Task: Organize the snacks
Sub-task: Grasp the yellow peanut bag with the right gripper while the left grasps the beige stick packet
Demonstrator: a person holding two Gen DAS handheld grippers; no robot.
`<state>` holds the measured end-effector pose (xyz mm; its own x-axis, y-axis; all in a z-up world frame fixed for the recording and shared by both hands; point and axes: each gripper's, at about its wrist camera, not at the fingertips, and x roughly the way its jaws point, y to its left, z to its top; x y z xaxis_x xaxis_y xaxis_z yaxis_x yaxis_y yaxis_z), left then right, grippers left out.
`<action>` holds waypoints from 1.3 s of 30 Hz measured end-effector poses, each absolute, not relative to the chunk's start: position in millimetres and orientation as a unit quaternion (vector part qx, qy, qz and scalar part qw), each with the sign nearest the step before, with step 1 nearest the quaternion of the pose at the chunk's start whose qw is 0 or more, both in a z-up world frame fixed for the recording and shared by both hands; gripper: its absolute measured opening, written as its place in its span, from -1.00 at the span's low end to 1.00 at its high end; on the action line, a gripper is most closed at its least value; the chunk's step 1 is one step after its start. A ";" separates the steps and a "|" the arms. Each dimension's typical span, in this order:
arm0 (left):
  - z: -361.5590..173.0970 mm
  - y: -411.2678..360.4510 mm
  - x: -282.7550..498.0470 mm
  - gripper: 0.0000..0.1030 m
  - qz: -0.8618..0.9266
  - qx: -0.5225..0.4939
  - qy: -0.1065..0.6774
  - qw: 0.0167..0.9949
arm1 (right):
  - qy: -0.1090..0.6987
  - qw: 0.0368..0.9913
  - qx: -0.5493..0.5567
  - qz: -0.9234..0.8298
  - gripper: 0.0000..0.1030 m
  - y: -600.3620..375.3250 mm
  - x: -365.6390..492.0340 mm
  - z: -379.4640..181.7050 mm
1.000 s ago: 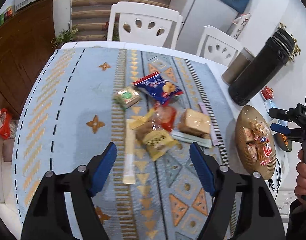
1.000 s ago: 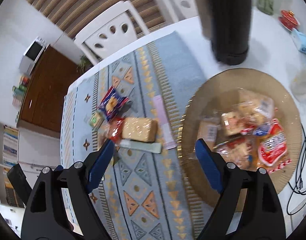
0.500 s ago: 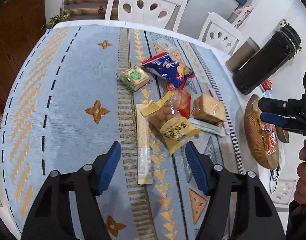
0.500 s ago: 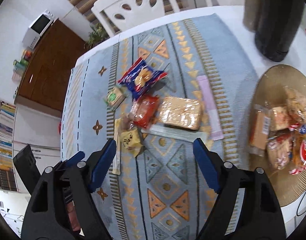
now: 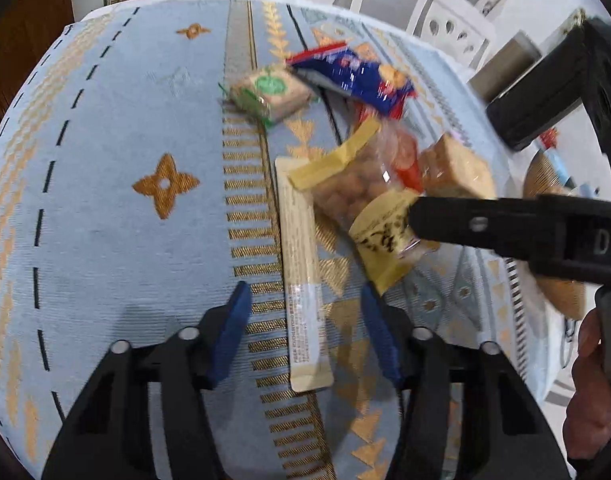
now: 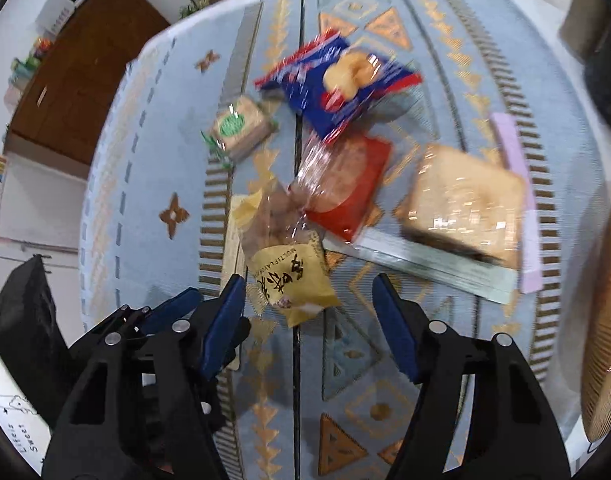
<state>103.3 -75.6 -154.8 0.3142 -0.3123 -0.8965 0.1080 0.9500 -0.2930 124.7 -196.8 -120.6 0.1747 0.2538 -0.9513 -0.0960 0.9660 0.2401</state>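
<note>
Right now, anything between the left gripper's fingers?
Yes. In the left wrist view the long beige stick packet lies lengthwise between the open left gripper fingers, on the patterned tablecloth.

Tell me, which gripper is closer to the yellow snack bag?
Right. The right gripper is open just short of the yellow bag; the left gripper is open around the long stick pack beside it.

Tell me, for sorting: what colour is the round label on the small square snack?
Green, clearest in the right wrist view.
</note>
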 end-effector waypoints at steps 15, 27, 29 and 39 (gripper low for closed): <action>-155.6 -78.4 105.2 -0.23 -0.115 -0.068 0.558 0.819 | 0.639 0.760 0.064 0.102 -0.39 -201.0 109.5 -135.1; -150.1 -84.0 87.3 -0.75 -0.140 -0.076 0.565 0.810 | 0.657 0.736 0.138 0.084 -0.38 -282.0 59.4 -135.8; -146.2 -84.7 71.8 -0.75 -0.149 -0.073 0.569 0.806 | 0.659 0.734 0.136 0.089 -0.37 -289.6 52.0 -135.5; -150.7 -107.4 50.9 0.06 -0.121 -0.042 0.580 0.804 | 0.640 0.756 0.092 0.099 0.56 -303.4 31.8 -126.5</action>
<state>50.9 -107.4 -150.7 0.2966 -0.2435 -0.9234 0.1468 0.9671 -0.2078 31.8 -303.4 -126.5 0.1606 0.2678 -0.9500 -0.0327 0.9634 0.2660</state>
